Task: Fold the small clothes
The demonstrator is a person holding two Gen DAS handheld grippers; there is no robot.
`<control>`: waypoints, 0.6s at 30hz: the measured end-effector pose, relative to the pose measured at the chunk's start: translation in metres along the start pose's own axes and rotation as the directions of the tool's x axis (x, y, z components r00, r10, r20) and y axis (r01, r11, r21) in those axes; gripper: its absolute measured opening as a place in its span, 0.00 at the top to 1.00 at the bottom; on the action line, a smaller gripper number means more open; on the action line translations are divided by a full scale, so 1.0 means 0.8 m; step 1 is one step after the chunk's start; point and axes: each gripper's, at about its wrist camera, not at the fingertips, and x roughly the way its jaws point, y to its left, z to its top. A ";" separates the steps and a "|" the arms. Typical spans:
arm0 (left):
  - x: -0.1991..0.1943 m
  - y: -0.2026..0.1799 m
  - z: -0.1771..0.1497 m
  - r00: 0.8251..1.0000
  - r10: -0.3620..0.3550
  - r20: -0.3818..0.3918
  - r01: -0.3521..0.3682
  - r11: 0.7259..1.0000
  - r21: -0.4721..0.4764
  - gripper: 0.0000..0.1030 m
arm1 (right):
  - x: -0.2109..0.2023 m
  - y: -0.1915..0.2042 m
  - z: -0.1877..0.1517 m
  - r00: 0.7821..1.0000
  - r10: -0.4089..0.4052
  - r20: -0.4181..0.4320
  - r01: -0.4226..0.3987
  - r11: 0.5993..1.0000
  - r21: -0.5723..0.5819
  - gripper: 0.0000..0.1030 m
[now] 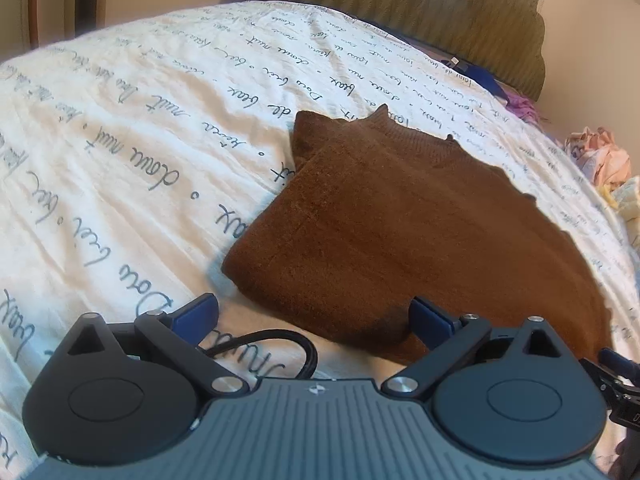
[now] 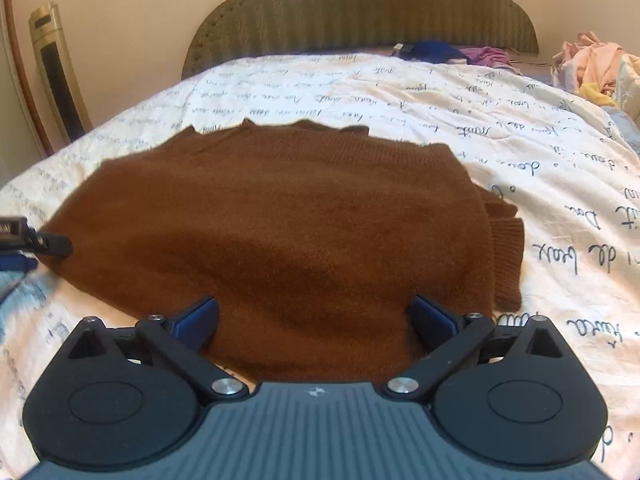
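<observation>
Folded brown knit sweater on a bed, two claws spread wide at its near edge.

Item: brown fuzzy knit sweater [image 2: 272, 220], folded flat, ribbed collar at the far side, a ribbed cuff showing at its right edge; it lies mid-bed on a white quilted bedspread printed with dark cursive script [image 1: 120, 128]. Left claw [image 1: 314, 322]: blue-padded jaws fully apart, gripping nothing, the sweater's near left corner lying between them, right pad just beside the fabric. Right claw [image 2: 314, 320]: jaws equally wide, empty, straddling the sweater's near hem without pressing it. Background: olive ribbed upholstered headboard [image 2: 360, 4]; loose pile of pale pink and yellow clothes [image 2: 596, 68] at the bed's far right; blue and purple garments [image 2: 460, 54] by the headboard.
</observation>
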 end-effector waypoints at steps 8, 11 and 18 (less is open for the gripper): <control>0.000 0.041 0.012 0.971 -0.232 -0.059 0.199 0.919 -0.340 0.06 | -0.001 0.020 0.022 0.999 0.046 0.010 -0.045 0.998 -0.046 0.00; 0.002 0.047 0.015 0.972 -0.228 -0.057 0.193 0.914 -0.356 0.08 | -0.002 0.021 0.018 0.999 0.040 -0.010 -0.041 0.997 -0.059 0.00; 0.005 0.059 0.016 0.971 -0.239 -0.010 0.216 0.896 -0.388 0.08 | -0.069 -0.094 -0.027 0.999 0.023 0.046 -0.039 0.919 0.392 0.00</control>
